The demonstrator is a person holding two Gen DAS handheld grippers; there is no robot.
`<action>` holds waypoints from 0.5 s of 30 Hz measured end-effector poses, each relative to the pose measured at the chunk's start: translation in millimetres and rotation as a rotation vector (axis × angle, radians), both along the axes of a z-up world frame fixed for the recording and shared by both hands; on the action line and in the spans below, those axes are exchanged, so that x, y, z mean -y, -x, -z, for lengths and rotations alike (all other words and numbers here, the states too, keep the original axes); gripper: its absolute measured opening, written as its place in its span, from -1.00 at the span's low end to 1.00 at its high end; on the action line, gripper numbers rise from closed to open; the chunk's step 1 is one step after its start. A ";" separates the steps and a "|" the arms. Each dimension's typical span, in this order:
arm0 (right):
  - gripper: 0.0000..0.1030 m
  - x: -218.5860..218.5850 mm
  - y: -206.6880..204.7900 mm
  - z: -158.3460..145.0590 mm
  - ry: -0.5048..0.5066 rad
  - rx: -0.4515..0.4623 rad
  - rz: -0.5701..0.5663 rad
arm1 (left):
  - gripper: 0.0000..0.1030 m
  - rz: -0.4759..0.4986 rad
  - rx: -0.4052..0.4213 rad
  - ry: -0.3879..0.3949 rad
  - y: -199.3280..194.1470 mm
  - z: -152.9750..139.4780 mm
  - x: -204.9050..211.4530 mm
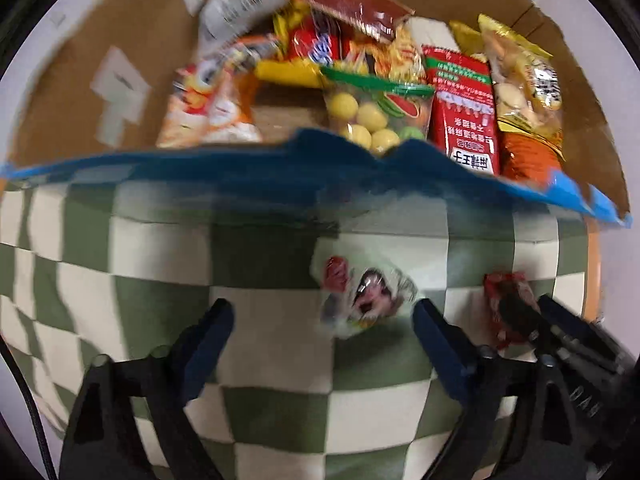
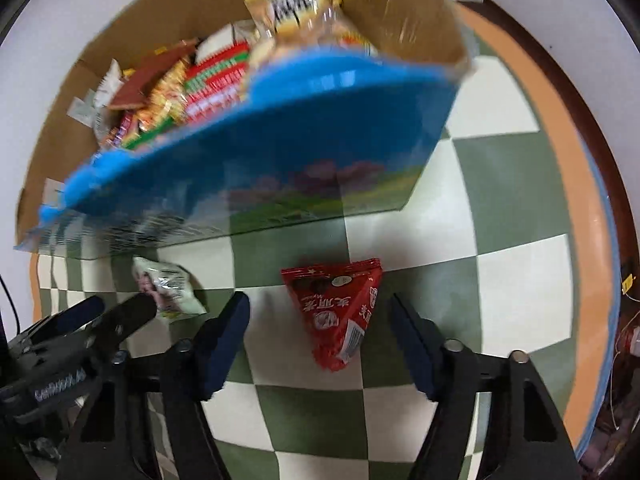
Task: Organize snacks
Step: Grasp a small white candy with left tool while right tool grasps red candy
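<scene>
**Two spread grippers over loose snack packets beside a filled box**

The left gripper point(image 1: 322, 320) hovers above a green-and-white checked cloth point(image 1: 280, 408), its two dark fingers spread wide with nothing between them. Just ahead of its fingertips, slightly toward the right finger, lies a small pale snack packet point(image 1: 366, 298) printed with a face; motion blur makes its label unreadable. It rests on the cloth, apart from both fingers.

The right gripper point(image 2: 320, 320) is also spread wide and empty. A red triangular packet point(image 2: 338, 312) lies flat on the cloth between its two fingers, nearer the right one, touching neither as far as the view shows. In the left wrist view, the same red packet point(image 1: 506, 304) appears to the right of the pale one, partly hidden behind the right gripper's fingertips. In the right wrist view, the pale packet point(image 2: 168, 292) sits to the left, just beyond the left gripper's tips.

Past both packets stands a cardboard box point(image 1: 100, 80) with a blue outer face point(image 2: 320, 128), its flaps open. It is packed with snack bags: a clear bag of yellow balls point(image 1: 370, 116), a tall red packet point(image 1: 466, 108), a yellow bag of round pale snacks point(image 1: 520, 88) at the right, and an orange-and-white bag point(image 1: 208, 108) at the left. An orange table edge point(image 2: 568, 184) borders the cloth.
</scene>
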State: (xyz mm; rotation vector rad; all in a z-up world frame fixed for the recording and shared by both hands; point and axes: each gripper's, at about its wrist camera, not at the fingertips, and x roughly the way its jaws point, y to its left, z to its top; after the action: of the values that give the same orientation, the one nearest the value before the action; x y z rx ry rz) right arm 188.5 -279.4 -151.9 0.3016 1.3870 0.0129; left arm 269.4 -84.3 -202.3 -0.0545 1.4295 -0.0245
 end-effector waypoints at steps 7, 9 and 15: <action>-0.17 -0.9 4.0 16.2 -0.001 -0.008 -0.010 | -0.14 -0.008 -0.006 0.049 0.8 14.3 13.5; -0.18 -1.3 9.4 16.2 -0.001 -0.012 -0.022 | -0.15 0.010 0.005 0.030 8.1 11.8 18.7; -0.18 -7.6 44.6 18.9 -0.022 -0.055 -0.078 | -0.17 0.031 -0.035 0.032 57.6 11.9 6.7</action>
State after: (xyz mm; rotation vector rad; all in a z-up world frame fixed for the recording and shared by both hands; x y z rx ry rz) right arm 143.8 -271.7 -170.8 0.2677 1.4535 0.0853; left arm 211.8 -91.0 -214.3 -0.0600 1.4654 -0.0722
